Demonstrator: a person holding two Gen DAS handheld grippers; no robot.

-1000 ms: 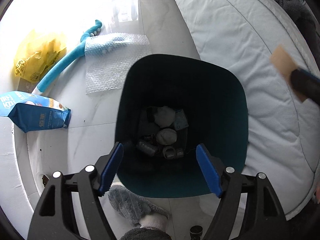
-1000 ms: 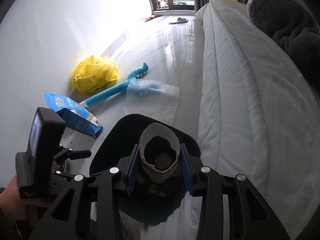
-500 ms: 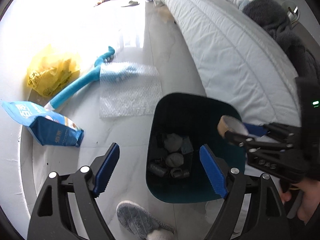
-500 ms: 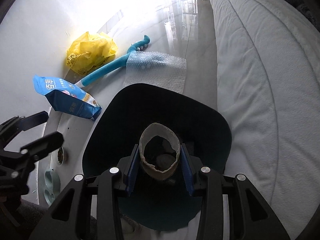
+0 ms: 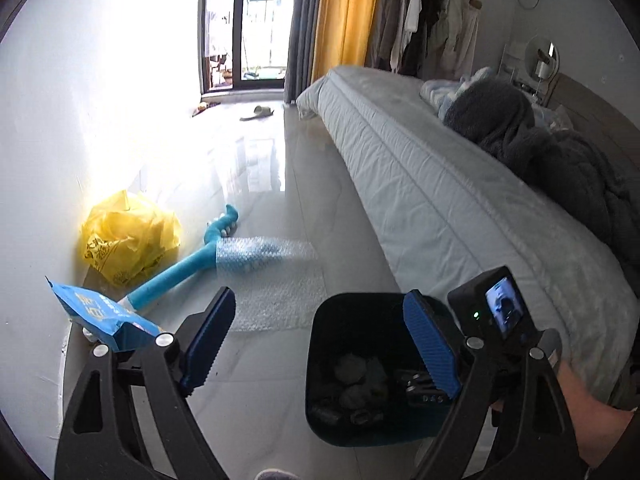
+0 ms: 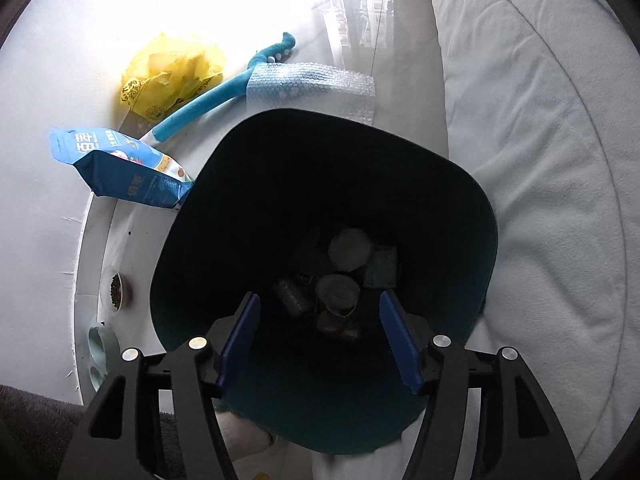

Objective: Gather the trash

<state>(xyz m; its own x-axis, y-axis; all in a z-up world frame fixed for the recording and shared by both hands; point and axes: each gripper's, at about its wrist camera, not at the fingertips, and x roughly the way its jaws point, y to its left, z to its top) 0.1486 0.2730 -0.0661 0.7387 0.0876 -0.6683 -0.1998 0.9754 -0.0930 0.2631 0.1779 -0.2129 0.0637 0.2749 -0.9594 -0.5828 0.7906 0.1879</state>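
A dark teal trash bin (image 6: 472,216) stands on the floor beside the bed, with several pieces of trash at its bottom, among them a cardboard tube (image 6: 338,294). My right gripper (image 6: 320,340) is open and empty, held over the bin's mouth. My left gripper (image 5: 320,344) is open and empty, raised left of the bin (image 5: 320,400). On the floor lie a bubble wrap sheet (image 5: 276,280), a yellow plastic bag (image 5: 128,240) and a blue snack bag (image 5: 100,316).
A blue foam stick (image 5: 180,272) lies by the wall under the bubble wrap. The bed (image 5: 460,208) runs along the right with dark blankets on it. Small bowls (image 6: 116,292) sit by the wall. The right gripper's body (image 5: 500,320) is beside the bin.
My right gripper opened and the cardboard tube dropped into the bin. My left gripper rose and tilted up toward the room.
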